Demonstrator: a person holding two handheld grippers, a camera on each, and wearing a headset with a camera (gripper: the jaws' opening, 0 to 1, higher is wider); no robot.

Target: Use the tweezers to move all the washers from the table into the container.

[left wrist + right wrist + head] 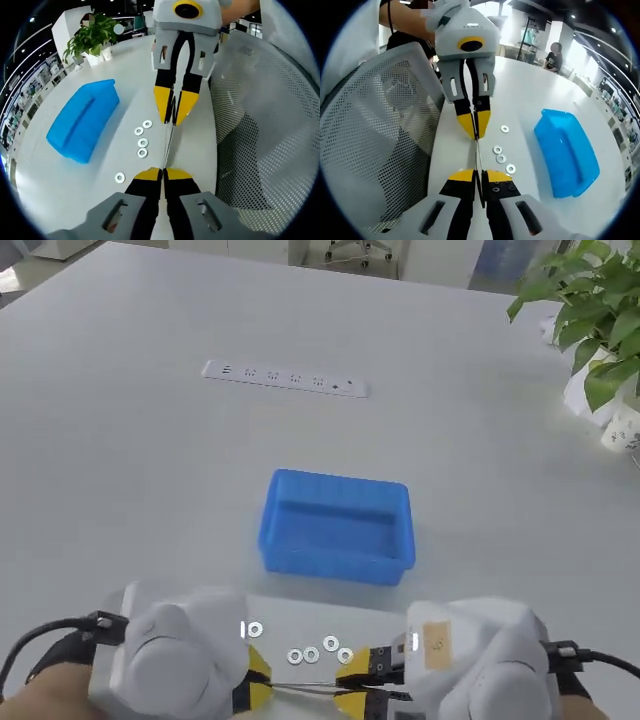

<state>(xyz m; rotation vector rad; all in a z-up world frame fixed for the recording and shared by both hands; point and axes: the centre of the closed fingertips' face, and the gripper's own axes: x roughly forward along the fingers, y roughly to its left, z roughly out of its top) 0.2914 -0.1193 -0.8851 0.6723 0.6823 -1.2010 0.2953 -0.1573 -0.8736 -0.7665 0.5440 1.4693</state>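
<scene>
Silvery, flat and ring-shaped: 5 washers (311, 653) scattered low in frame on smooth white worktop (150, 490), just below rectangular blue plastic container (338, 525). Slim metal tweezers (305, 688) at bottom centre, pinched at either end by left gripper (255, 680) and right gripper (355, 687), both pressed together.

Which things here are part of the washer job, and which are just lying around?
In the job: washers, tweezers, blue container, left claw, right claw.
Lying about: power strip, potted plant, paper cup, mesh chair.
</scene>
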